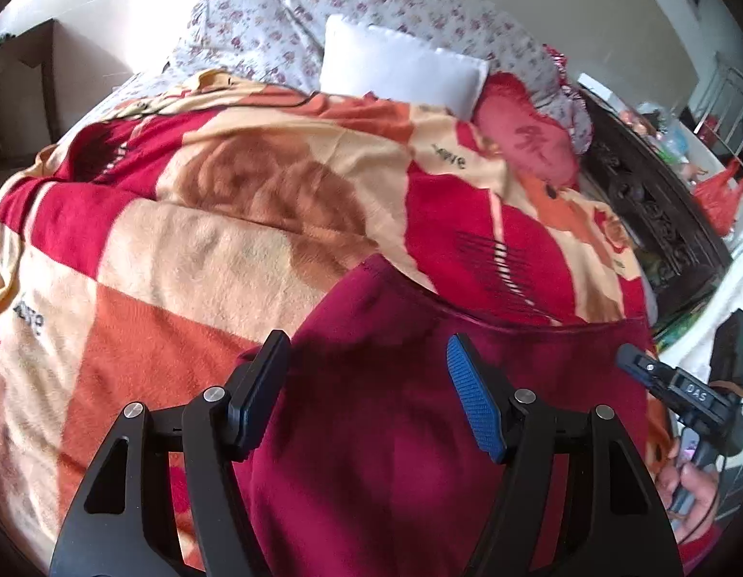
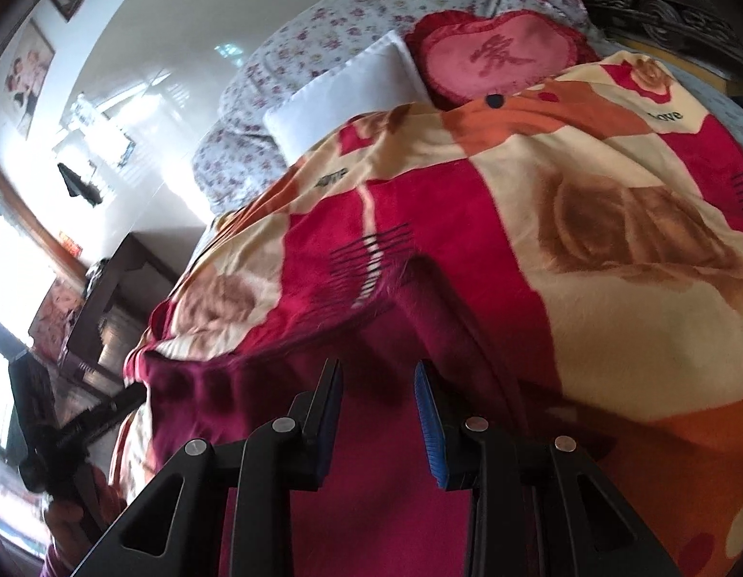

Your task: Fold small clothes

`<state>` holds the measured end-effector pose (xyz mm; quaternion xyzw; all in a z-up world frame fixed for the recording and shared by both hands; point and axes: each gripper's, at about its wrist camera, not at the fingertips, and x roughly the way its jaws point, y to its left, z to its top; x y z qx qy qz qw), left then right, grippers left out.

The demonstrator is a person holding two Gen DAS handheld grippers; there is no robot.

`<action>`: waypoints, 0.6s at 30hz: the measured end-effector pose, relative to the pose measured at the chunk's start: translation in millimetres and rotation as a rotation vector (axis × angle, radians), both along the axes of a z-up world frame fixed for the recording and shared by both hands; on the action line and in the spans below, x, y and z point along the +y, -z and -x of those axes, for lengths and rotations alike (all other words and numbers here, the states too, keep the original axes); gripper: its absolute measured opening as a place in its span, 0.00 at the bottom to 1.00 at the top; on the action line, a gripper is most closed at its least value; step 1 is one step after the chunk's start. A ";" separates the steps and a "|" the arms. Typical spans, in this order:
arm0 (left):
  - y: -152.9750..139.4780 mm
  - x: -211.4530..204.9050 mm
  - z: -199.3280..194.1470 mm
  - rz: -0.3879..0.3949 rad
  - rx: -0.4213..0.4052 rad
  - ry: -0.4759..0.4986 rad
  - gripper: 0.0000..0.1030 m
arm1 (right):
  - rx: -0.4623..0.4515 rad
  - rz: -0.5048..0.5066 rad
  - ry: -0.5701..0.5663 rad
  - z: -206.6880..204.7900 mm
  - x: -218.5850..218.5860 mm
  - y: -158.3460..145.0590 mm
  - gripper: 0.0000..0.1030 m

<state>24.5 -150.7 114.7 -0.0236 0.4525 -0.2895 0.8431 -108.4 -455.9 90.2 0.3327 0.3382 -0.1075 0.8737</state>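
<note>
A dark maroon garment [image 1: 395, 432] lies spread on a red, orange and cream blanket [image 1: 203, 240] that covers a bed. My left gripper [image 1: 366, 341] hovers over the garment's near part, open wide, with nothing between its pads. In the right wrist view the same garment [image 2: 275, 384] stretches from the lower middle to the left, lying on the blanket [image 2: 612, 288]. My right gripper [image 2: 378, 368] stands over it with its jaws a little apart, open, and only flat cloth shows beneath the gap. A hand [image 1: 693, 485] holds the right gripper's handle at the right edge of the left wrist view.
A white pillow [image 1: 400, 67], a red heart cushion [image 1: 525, 139] and floral pillows [image 1: 256, 33] lie at the head of the bed. A dark carved headboard [image 1: 650, 202] runs along the right. A dark wooden table [image 2: 117, 283] stands beside the bed.
</note>
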 end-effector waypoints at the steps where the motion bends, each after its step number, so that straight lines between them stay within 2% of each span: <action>1: 4.9 -3.2 -4.9 -0.010 0.001 -0.017 0.66 | 0.002 0.001 0.011 -1.6 -3.0 1.5 0.28; 7: 31.4 -9.8 -35.5 -0.048 0.042 -0.120 0.66 | 0.053 0.037 0.066 -17.4 -17.9 23.9 0.28; 9: 37.7 -11.0 -39.5 -0.055 0.049 -0.124 0.66 | 0.027 0.036 0.074 -16.6 -20.1 28.1 0.28; 12: 37.3 -13.4 -36.8 -0.072 0.021 -0.118 0.67 | 0.012 0.045 0.076 -17.1 -21.2 29.1 0.28; 18: 25.7 0.7 -25.9 -0.058 0.038 -0.116 0.67 | 0.037 0.049 0.056 1.2 -14.0 10.9 0.29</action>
